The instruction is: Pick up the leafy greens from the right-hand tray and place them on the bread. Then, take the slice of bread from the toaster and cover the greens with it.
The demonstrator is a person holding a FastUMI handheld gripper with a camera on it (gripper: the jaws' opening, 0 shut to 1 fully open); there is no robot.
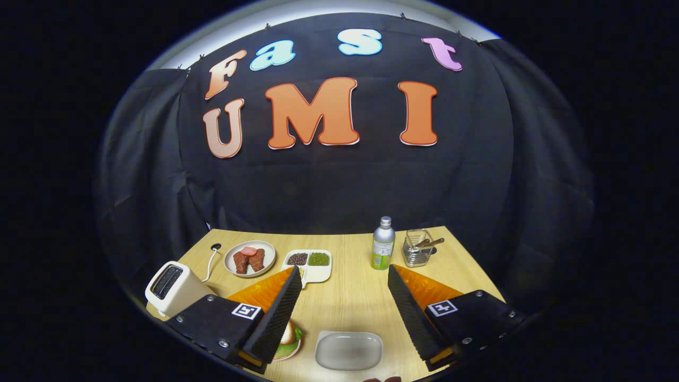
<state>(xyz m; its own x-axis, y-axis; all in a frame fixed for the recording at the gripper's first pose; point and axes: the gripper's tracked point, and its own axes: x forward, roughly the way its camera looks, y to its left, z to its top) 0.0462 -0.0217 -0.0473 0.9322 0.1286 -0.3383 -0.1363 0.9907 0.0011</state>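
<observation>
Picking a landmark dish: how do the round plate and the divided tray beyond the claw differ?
The round plate is circular and holds reddish-brown meat pieces; the divided tray is squarish, with dark and green fillings in separate compartments. Both are pale and lie flat on the table, beyond the open claw.

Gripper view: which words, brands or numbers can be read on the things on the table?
Bottle: label too small to read.
Gripper, open and holding nothing: square markers with patterns, no words.
Toaster: no text seen.
</observation>
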